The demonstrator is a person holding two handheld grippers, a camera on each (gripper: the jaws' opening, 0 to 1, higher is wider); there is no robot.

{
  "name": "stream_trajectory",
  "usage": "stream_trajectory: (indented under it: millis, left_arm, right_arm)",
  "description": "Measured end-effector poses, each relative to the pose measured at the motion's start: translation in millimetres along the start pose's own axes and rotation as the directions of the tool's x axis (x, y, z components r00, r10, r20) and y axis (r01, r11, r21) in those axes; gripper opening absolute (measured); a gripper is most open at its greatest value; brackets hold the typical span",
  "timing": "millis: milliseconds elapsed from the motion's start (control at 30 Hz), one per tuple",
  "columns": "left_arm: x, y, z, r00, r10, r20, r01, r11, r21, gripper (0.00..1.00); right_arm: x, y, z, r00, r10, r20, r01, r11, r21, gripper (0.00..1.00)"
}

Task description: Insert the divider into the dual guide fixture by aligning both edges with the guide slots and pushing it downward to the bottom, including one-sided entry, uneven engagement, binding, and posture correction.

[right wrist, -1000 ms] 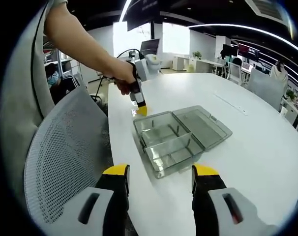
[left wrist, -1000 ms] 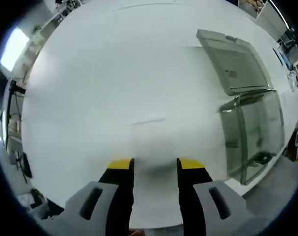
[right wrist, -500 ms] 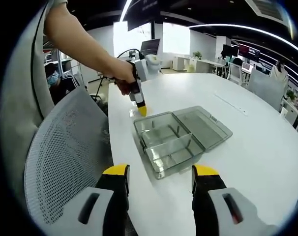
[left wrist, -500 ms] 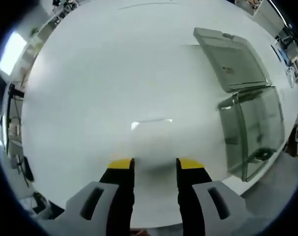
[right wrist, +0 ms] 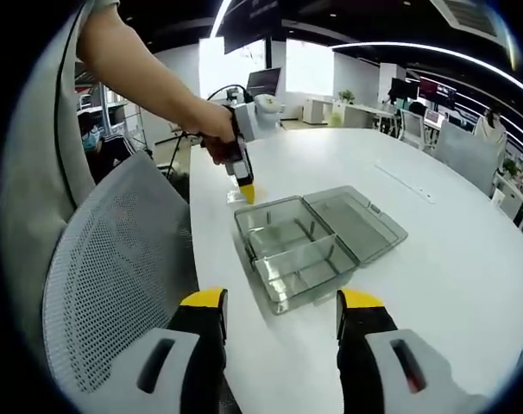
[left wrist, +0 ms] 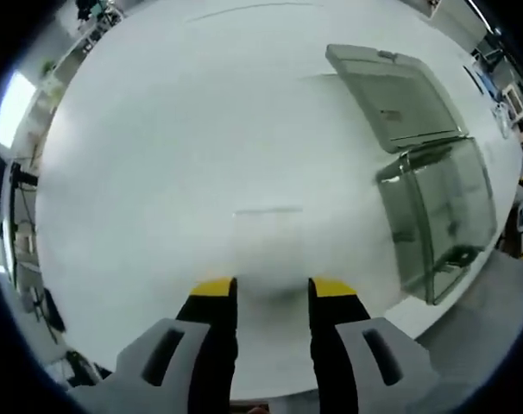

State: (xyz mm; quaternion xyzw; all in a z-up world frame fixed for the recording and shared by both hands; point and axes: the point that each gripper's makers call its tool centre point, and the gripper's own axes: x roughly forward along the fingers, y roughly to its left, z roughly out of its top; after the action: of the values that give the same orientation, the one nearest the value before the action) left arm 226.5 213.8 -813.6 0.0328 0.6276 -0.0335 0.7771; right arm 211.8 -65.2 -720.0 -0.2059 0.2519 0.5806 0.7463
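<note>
The right gripper view takes in the person's forearm (right wrist: 149, 82) reaching over a mesh chair (right wrist: 115, 276), its hand (right wrist: 211, 142) pointing the left hand-held gripper (right wrist: 245, 195) down at the bench (right wrist: 469, 259) beside the clear box (right wrist: 298, 246). The left gripper view faces the bench (left wrist: 201, 112) from above. There a faint clear divider (left wrist: 267, 210) lies flat, crosswise, ahead of parted, empty jaws. The right hand-held gripper (right wrist: 279, 304) is also open, empty. The box's lid (right wrist: 356, 220) lies open.
</note>
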Motion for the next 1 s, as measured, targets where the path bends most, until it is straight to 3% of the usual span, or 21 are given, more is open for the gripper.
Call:
stream_trajectory:
  millis: [600, 1000]
  left_arm:
    - [-14, -7.0, 5.8, 0.993, -0.105, 0.057, 0.108, 0.993, -0.038, 0.29]
    - [-25, -7.8, 2.5, 0.973, -0.192, 0.124, 0.207, 0.972, -0.114, 0.29]
  right_arm:
    - [0, -2, 4.0, 1.000, 0.007, 0.015, -0.008, 1.000, 0.022, 0.47]
    - [0, -3, 11.2, 0.999, 0.021, 0.044, -0.024, 0.998, 0.065, 0.47]
